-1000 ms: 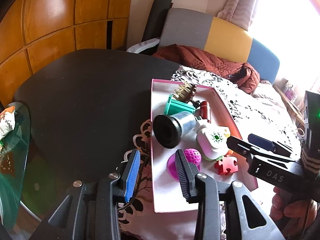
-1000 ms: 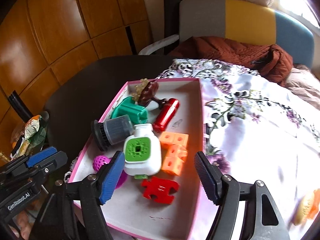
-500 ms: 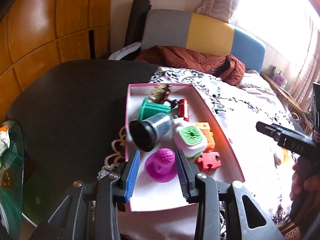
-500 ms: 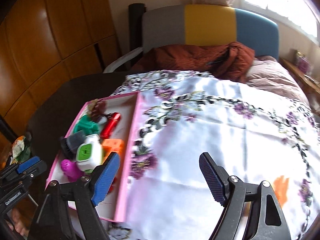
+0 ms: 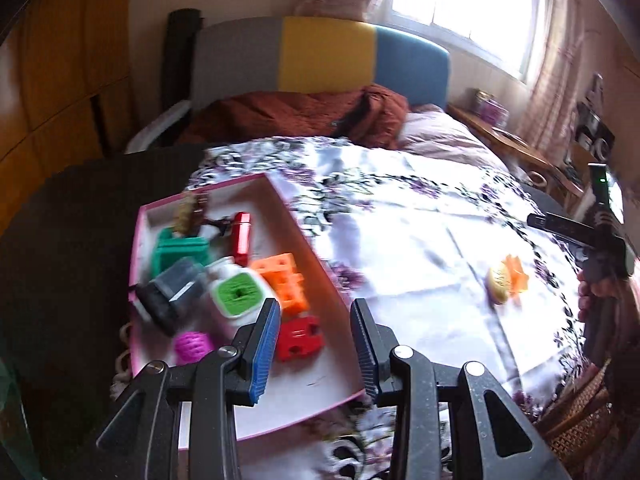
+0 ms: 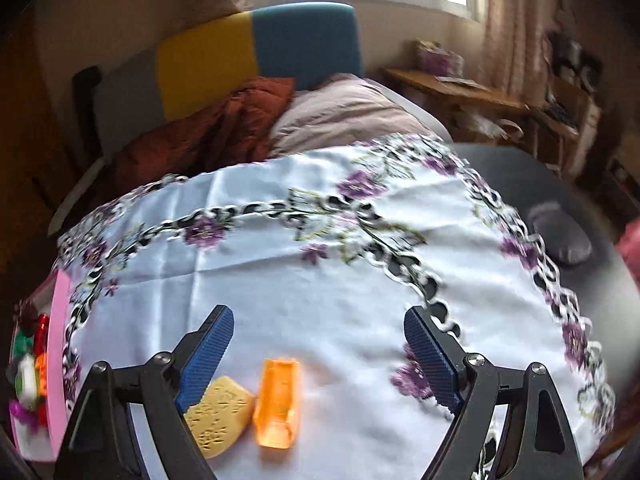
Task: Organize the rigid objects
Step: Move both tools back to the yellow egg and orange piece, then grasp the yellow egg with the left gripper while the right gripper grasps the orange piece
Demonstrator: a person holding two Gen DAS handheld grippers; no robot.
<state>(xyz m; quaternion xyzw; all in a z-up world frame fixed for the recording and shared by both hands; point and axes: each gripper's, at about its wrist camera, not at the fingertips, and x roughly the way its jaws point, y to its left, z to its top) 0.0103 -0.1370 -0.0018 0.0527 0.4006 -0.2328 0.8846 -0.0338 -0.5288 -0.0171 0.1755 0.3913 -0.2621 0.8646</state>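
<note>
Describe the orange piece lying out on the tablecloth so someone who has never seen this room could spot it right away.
Start at the white floral tablecloth, to the right of the pink tray of toys. Two loose things lie side by side there, just ahead of the open right tool. The orange piece is the translucent, hollow, trough-like block; its neighbour, the yellow wedge, is opaque and speckled.

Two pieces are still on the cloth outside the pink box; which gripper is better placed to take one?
Right. The right gripper is open just above the orange piece and yellow piece; the left gripper hangs over the pink box.
</note>
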